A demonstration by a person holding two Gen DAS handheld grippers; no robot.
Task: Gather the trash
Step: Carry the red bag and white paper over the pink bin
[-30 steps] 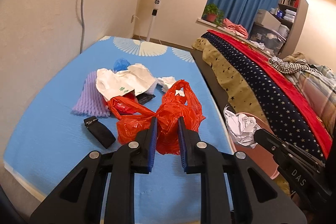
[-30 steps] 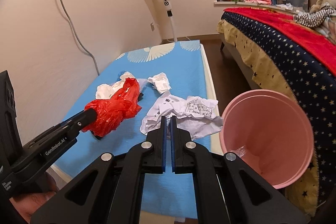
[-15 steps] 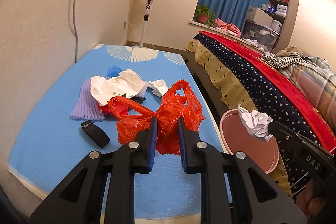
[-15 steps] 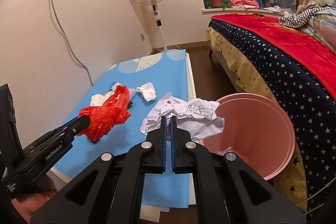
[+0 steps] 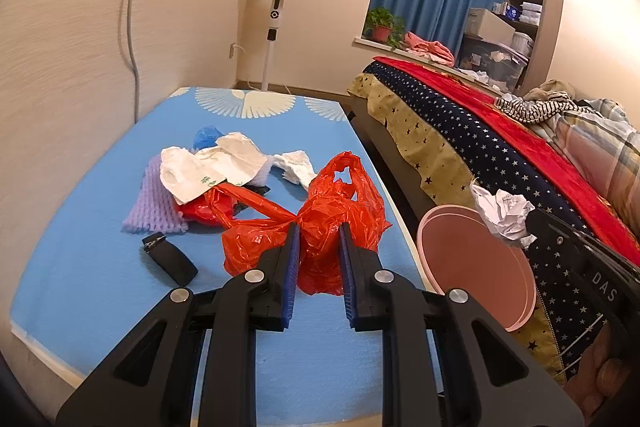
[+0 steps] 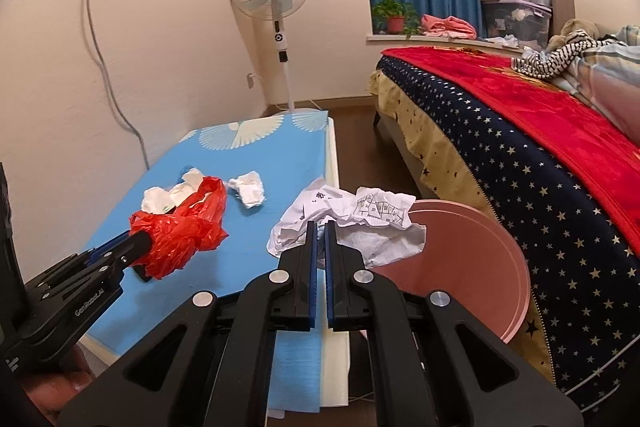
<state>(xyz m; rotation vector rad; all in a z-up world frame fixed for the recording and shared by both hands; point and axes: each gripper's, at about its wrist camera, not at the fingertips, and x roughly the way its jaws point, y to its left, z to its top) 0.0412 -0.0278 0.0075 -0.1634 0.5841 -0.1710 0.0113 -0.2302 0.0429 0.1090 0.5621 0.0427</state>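
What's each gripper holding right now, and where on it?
Left gripper: jaws pinch the red plastic bag at its bunched middle. Right gripper: jaws shut on the crumpled printed paper at its near lower edge, beside the pink bin.

The pink bin (image 6: 472,267) stands open-mouthed in the narrow gap between the blue mat's (image 5: 100,251) right edge and the bed (image 6: 520,155). A trash pile (image 5: 208,175) crowds the mat's middle; its far and near ends lie bare.
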